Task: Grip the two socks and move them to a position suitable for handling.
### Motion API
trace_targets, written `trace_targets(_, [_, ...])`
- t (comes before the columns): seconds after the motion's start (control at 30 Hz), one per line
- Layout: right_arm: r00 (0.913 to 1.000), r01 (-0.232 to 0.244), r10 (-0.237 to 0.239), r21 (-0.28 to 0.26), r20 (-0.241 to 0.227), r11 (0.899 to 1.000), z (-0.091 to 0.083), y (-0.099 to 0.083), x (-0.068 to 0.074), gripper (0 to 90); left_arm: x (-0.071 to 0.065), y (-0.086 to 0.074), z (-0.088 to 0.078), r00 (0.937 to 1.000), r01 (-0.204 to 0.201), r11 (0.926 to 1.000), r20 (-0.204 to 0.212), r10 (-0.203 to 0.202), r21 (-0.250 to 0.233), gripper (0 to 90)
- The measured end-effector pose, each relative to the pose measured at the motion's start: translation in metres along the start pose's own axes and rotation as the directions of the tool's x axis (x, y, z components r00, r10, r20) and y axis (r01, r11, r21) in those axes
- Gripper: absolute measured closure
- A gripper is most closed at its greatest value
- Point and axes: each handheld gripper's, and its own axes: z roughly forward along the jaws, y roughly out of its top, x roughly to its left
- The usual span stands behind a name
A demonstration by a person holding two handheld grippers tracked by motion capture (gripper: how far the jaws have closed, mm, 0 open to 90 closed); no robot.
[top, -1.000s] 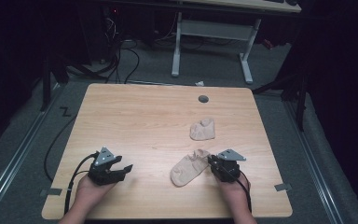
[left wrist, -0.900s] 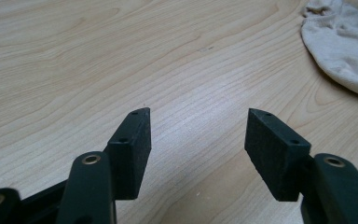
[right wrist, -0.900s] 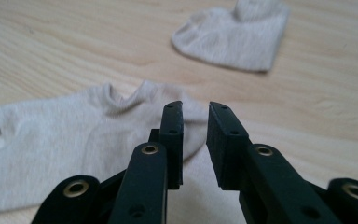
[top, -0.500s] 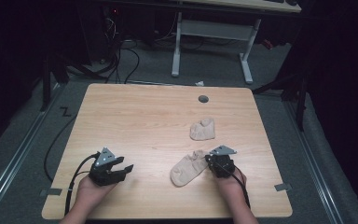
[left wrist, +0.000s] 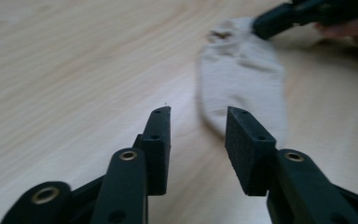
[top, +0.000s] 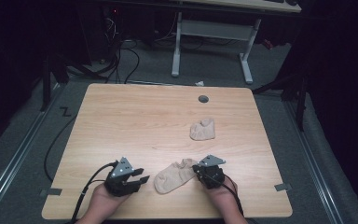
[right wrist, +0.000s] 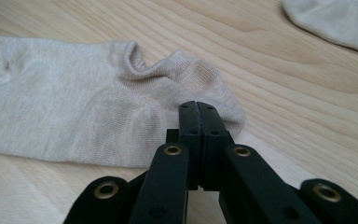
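High view: second sock (top: 202,129) lies beyond near sock (top: 175,176).

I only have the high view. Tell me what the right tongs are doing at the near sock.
Observer: In the right gripper view, the right tongs are shut, with their tips at the cuff edge of the near sock. I cannot tell whether cloth is caught between them.
Operator: Now report the left tongs.
Observer: The left tongs are open with nothing between them, though they have just been closing. The sock's toe end lies just ahead of them.
Operator: Check the cuff itself.
Observer: It is bunched into a raised fold just beyond the right tongs' tips.
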Motion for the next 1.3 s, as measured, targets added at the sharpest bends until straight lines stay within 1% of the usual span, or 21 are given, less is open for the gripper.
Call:
trace_targets(0.03, [1.0, 0.003, -0.003, -0.002, -0.007, 1.0, 0.001, 0.001, 0.002, 89.9, -0.006, 0.001, 0.003, 0.9998, -0.018, 0.9998, 0.007, 0.018, 0.012, 64.4])
trace_targets(0.13, [0.9997, 0.02, -0.02, -0.003, -0.014, 1.0, 0.002, 0.002, 0.008, 89.9, -0.017, 0.001, 0.011, 0.9983, -0.05, 0.9981, 0.03, 0.049, 0.035, 68.9])
trace_targets(0.27, [0.9991, 0.036, -0.036, -0.004, -0.021, 0.999, 0.002, 0.002, 0.013, 89.9, -0.022, -0.001, 0.018, 0.9962, -0.078, 0.9951, 0.043, 0.076, 0.06, 76.3])
trace_targets(0.37, [0.9988, 0.041, -0.042, -0.005, -0.025, 0.999, 0.002, 0.001, 0.016, 89.9, -0.021, -0.002, 0.021, 0.996, -0.086, 0.9926, 0.03, 0.084, 0.086, 79.3])
trace_targets(0.43, [0.9986, 0.042, -0.043, -0.006, -0.031, 0.999, 0.001, 0.0, 0.017, 89.9, -0.018, -0.004, 0.023, 0.9962, -0.087, 0.9906, 0.011, 0.086, 0.106, 79.8])
trace_targets(0.5, [0.998, 0.052, -0.052, -0.007, -0.035, 0.999, -0.001, -0.001, 0.02, 89.9, -0.012, -0.006, 0.025, 0.9969, -0.076, 0.9893, -0.012, 0.078, 0.124, 79.8])
trace_targets(0.6, [0.9973, 0.058, -0.058, -0.007, -0.045, 0.998, -0.003, -0.003, 0.025, 89.9, -0.005, -0.008, 0.026, 0.9971, -0.061, 0.9887, -0.036, 0.067, 0.137, 79.8])
trace_targets(0.63, [0.9965, 0.068, -0.068, -0.009, -0.048, 0.998, -0.004, -0.003, 0.028, 89.8, -0.007, -0.01, 0.027, 0.9991, -0.015, 0.9935, -0.038, 0.02, 0.113, 79.8])
trace_targets(0.67, [0.9963, 0.068, -0.068, -0.007, -0.051, 0.998, -0.004, -0.004, 0.03, 89.8, -0.005, -0.01, 0.028, 0.9988, 0.006, 0.9948, -0.049, -0.001, 0.102, 79.7])
trace_targets(0.7, [0.9956, 0.074, -0.074, -0.009, -0.058, 0.997, -0.005, -0.004, 0.033, 89.8, -0.005, -0.01, 0.028, 0.9988, 0.006, 0.9948, -0.049, -0.001, 0.102, 79.6])
trace_targets(0.73, [0.9946, 0.08, -0.08, -0.009, -0.065, 0.997, -0.006, -0.005, 0.035, 89.7, -0.002, -0.01, 0.028, 0.9976, 0.029, 0.9952, -0.065, -0.023, 0.093, 79.4])
trace_targets(0.8, [0.9939, 0.083, -0.083, -0.01, -0.072, 0.997, -0.007, -0.006, 0.039, 89.7, -0.001, -0.011, 0.028, 0.9966, 0.056, 0.995, -0.064, -0.05, 0.083, 79.1])
trace_targets(0.83, [0.9934, 0.088, -0.088, -0.011, -0.073, 0.996, -0.008, -0.007, 0.041, 89.7, 0.001, -0.011, 0.027, 0.997, 0.042, 0.9952, -0.068, -0.036, 0.089, 78.8])
trace_targets(0.87, [0.9928, 0.091, -0.092, -0.012, -0.078, 0.996, -0.009, -0.007, 0.042, 89.7, 0.002, -0.011, 0.027, 0.997, 0.042, 0.9951, -0.068, -0.036, 0.09, 78.4])
trace_targets(0.9, [0.993, 0.088, -0.089, -0.012, -0.078, 0.996, -0.009, -0.008, 0.043, 89.7, 0.0, -0.012, 0.027, 0.9963, 0.062, 0.9949, -0.064, -0.057, 0.08, 78.2])
trace_targets(0.93, [0.9928, 0.087, -0.088, -0.01, -0.081, 0.996, -0.01, -0.009, 0.044, 89.7, 0.001, -0.012, 0.027, 0.9964, 0.061, 0.995, -0.064, -0.056, 0.079, 77.9])
trace_targets(0.97, [0.9924, 0.09, -0.091, -0.012, -0.083, 0.996, -0.01, -0.009, 0.044, 89.7, 0.001, -0.011, 0.026, 0.997, 0.045, 0.995, -0.066, -0.039, 0.089, 77.8])
trace_targets(1.07, [0.9925, 0.09, -0.09, -0.013, -0.083, 0.996, -0.011, -0.01, 0.046, 89.5, 0.001, -0.011, 0.026, 0.9972, 0.044, 0.9951, -0.063, -0.039, 0.088, 76.6])
trace_targets(1.13, [0.9922, 0.089, -0.09, -0.019, -0.086, 0.996, -0.012, -0.01, 0.046, 88.6, 0.002, -0.011, 0.025, 0.9978, 0.021, 0.9954, -0.065, -0.015, 0.094, 74.7])
trace_targets(1.2, [0.9929, 0.084, -0.087, -0.047, -0.082, 0.995, -0.016, -0.008, 0.045, 88.0, 0.003, -0.008, 0.019, 0.9975, -0.018, 0.996, -0.067, 0.024, 0.088, 72.2])
trace_targets(1.3, [0.9958, 0.072, -0.077, -0.097, -0.049, 0.993, -0.023, -0.004, 0.041, 85.6, 0.007, -0.005, 0.01, 0.9963, -0.023, 0.9983, -0.082, 0.027, 0.053, 69.1])
